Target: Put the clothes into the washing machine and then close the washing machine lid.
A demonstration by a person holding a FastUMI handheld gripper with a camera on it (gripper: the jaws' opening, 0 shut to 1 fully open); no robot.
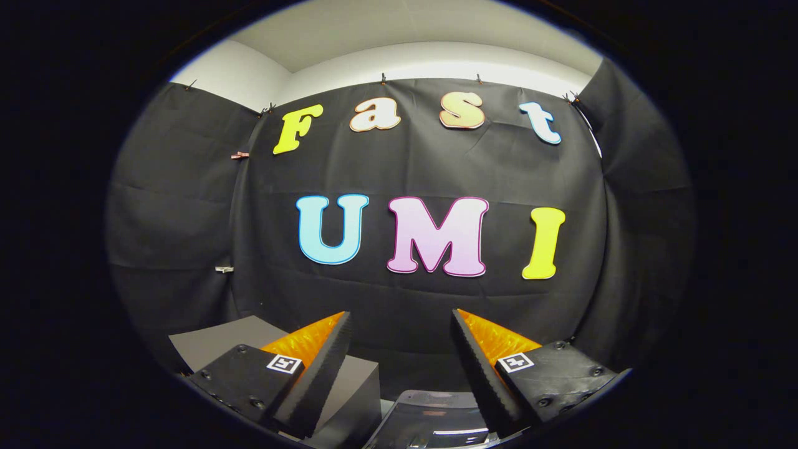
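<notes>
Clothes cannot be made out anywhere ahead of the tool (399,349), and nothing that is plainly a washing machine can be told. Its two fingers stand wide apart with only air between them, holding nothing. They are raised and point at the black cloth wall of the booth (411,299). Low between the fingers sits a dark glossy curved thing with a pale rim (430,418), too cut off to name; it might belong to the machine. Beside the left finger stands a grey box-shaped block (355,386). This raised, empty pose would suit a start before reaching for clothes as well as an end with the lid down. Whichever holds, tipping the tool downward would bring the work area into sight before any reach.
</notes>
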